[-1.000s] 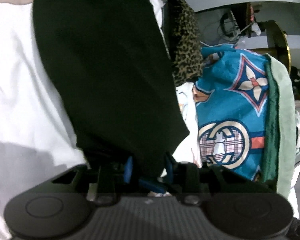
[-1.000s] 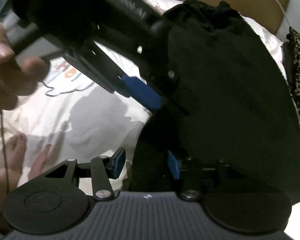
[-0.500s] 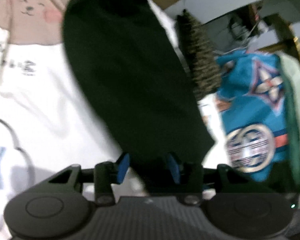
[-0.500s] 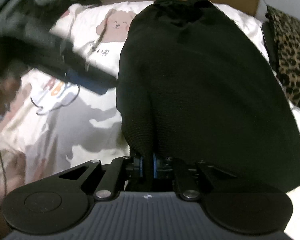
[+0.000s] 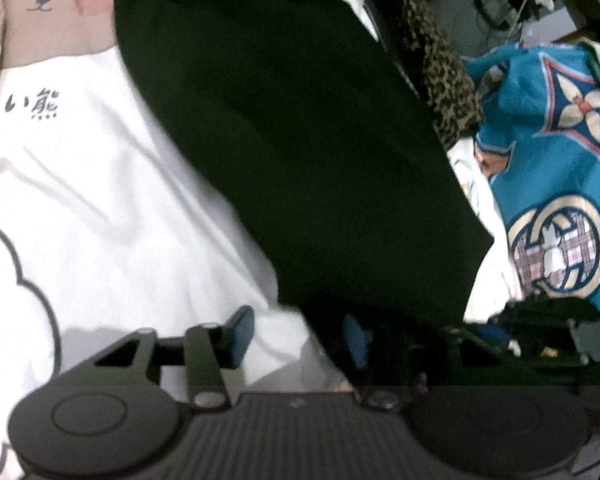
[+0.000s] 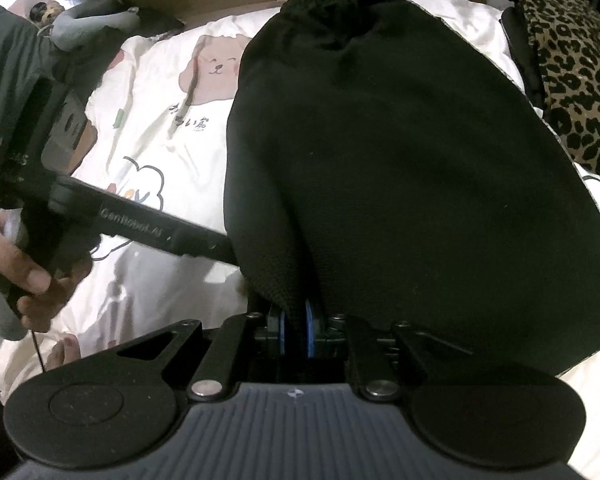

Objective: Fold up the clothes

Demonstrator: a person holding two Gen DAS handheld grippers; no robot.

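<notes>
Bedsheet (image 6: pixel 148 92) under black garment (image 6: pixel 400 152) — right fingers (image 6: pixel 309 330) pinch it; left fingers (image 5: pixel 242 332) apart, one half-hidden.

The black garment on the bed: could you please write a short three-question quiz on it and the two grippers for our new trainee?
1. True or false: the right gripper is shut on the black garment.
2. Multiple choice: how do the left gripper's jaws stand? A) pressed together B) apart, blue pads showing C) out of view
3. Short answer: what patterned item lies right of the garment in the right wrist view?

Key
1. True; the blue pads pinch a fold of its near edge.
2. B; one pad is over the white bedsheet, the other at the garment's edge.
3. The leopard-print fabric.
</notes>
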